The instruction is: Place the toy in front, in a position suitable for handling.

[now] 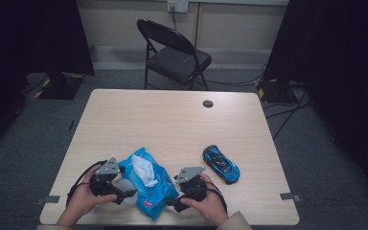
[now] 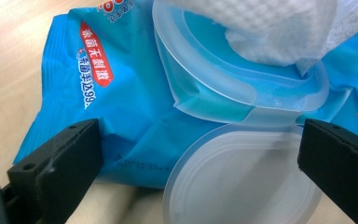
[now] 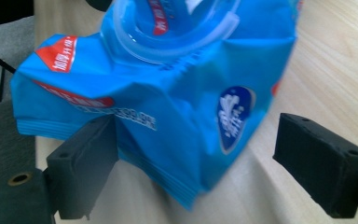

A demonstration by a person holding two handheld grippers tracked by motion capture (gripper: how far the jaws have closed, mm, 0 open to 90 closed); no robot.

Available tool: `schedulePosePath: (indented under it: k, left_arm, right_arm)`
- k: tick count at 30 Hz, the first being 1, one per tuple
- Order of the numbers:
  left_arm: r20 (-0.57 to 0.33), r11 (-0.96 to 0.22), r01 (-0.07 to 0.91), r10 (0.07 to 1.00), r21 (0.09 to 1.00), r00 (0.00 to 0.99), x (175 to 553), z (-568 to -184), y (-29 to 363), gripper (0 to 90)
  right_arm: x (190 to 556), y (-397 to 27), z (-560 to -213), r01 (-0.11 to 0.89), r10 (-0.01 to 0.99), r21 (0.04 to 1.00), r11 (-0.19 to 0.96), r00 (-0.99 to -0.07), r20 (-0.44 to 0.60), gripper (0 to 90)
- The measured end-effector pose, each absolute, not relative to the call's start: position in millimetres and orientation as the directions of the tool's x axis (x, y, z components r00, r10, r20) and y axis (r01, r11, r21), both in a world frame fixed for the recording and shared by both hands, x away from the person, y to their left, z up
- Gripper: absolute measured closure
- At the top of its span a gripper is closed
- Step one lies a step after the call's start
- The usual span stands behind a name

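Two grippers are flanking a blue wet-wipe pack (image 1: 149, 184) lying near the front edge of the table (image 1: 172, 120). Left gripper (image 1: 124, 195) is sitting with jaws spread, the pack's flipped-open clear lid (image 2: 242, 182) lying between them, untouched. Right gripper (image 1: 171, 205) is likewise spread, its jaws straddling the pack's crimped end (image 3: 168, 140) without pinching. One white wipe (image 1: 143, 168) is sticking up from the opening. Blue toy car (image 1: 221, 164) is resting to the right, well apart

table (image 1: 172, 120) light wood | on it: wipes pack (image 1: 155, 189), toy car (image 1: 221, 164)
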State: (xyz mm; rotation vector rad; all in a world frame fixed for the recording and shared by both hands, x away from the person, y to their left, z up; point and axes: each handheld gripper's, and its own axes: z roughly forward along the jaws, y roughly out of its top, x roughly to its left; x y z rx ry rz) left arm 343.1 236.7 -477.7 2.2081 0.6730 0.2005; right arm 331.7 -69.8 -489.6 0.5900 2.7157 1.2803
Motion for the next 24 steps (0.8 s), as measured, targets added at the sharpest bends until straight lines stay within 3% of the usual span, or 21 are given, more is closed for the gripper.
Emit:
schedulePosePath:
  k: [8,13,14,24]
  left_arm:
    - [-0.072,-0.540,0.400,0.528,0.741,0.846,356.1,-477.1,231.6,0.0]
    - [-0.043,-0.540,0.382,0.536,0.750,0.843,349.3,-468.5,241.5,17.1]
    - [-0.073,-0.534,0.404,0.535,0.743,0.842,345.7,-465.6,246.9,15.4]
    - [-0.068,-0.584,0.390,0.496,0.712,0.866,307.1,-467.0,258.3,15.9]
  right_arm:
    - [335.5,-66.7,-496.9,0.318,0.383,0.754,0.574,-0.919,0.096,12.1]
    - [333.6,-66.7,-497.0,0.316,0.386,0.756,0.574,-0.918,0.091,12.6]
    - [332.2,-66.1,-497.2,0.317,0.393,0.757,0.571,-0.916,0.087,13.1]
    - [331.2,-61.1,-497.7,0.321,0.419,0.752,0.575,-0.906,0.066,12.4]
